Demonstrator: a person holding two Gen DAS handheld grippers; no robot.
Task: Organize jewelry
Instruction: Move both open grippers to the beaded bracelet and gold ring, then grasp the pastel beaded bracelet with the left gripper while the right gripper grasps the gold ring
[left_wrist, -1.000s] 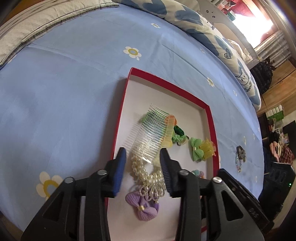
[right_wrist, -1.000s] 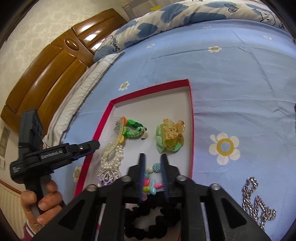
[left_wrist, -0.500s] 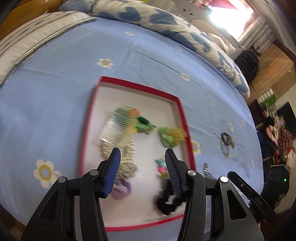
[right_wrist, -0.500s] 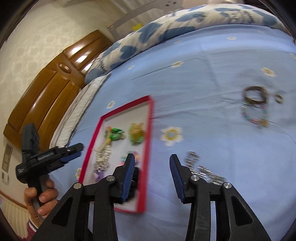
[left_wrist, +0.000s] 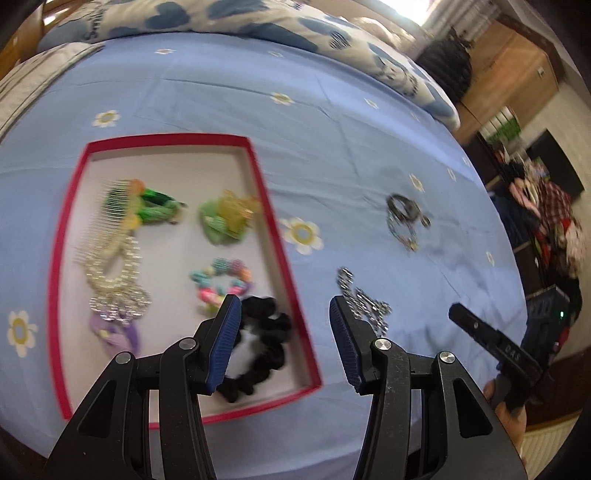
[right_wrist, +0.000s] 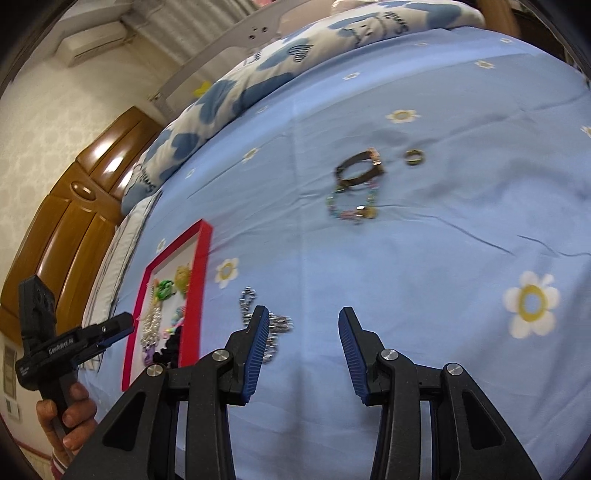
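A red-rimmed tray (left_wrist: 275, 236) lies on the blue bedsheet and holds a comb (left_wrist: 116, 208), a pearl piece (left_wrist: 110, 280), a purple bow (left_wrist: 116, 334), green hair ties, a beaded bracelet (left_wrist: 221, 280) and a black scrunchie (left_wrist: 264, 343). A silver chain (left_wrist: 364, 301) lies on the sheet right of the tray. A dark bracelet (right_wrist: 360, 168), a beaded bracelet (right_wrist: 351, 206) and a ring (right_wrist: 413, 157) lie farther off. My left gripper (left_wrist: 282, 332) is open and empty above the tray's right rim. My right gripper (right_wrist: 303, 343) is open and empty above the sheet, next to the chain (right_wrist: 264, 325).
A blue-patterned duvet (left_wrist: 258, 22) lies along the far side of the bed. A wooden headboard (right_wrist: 70, 214) stands at the left in the right wrist view. The bed's near edge runs just below the tray (right_wrist: 194, 295).
Both grippers have pulled back and swung right, away from the tray. The right gripper has opened and left the beaded bracelet in the tray. The left gripper has opened wider.
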